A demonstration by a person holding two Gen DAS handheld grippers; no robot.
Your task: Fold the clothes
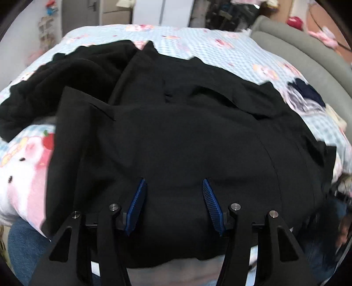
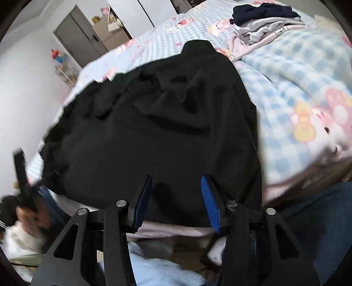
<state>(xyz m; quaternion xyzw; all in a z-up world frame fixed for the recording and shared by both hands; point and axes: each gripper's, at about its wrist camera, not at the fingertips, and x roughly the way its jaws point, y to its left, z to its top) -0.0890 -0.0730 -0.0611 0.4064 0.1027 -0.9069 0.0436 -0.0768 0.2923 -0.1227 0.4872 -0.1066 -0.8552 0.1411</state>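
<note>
Black garment (image 1: 187, 136) lies spread and rumpled across the bed (image 1: 220, 44), its near hem hanging at the mattress edge closest to you; in the right wrist view the same dark cloth (image 2: 154, 132) fills the middle of the frame, creased into ridges toward its far end. Your left tongs (image 1: 173, 182) hover over the near part of the fabric with their blue-padded fingers (image 1: 138, 202) spread wide, nothing between them. Your right tongs (image 2: 176, 179) are likewise parted well apart above the garment's near edge, gripping nothing. Beneath the cloth, a blue-checked cover (image 2: 297, 72) printed with pink cartoon figures dresses the bed. At the far right corner of the mattress sits a heap of other clothes (image 2: 264, 19), navy on top of white and pale pink, well apart from the black piece. A grey padded headboard (image 1: 297, 55) curves along the bed's right side in the left wrist view. Blue denim (image 2: 319, 220) shows at the lower right, beside the bed edge.
</note>
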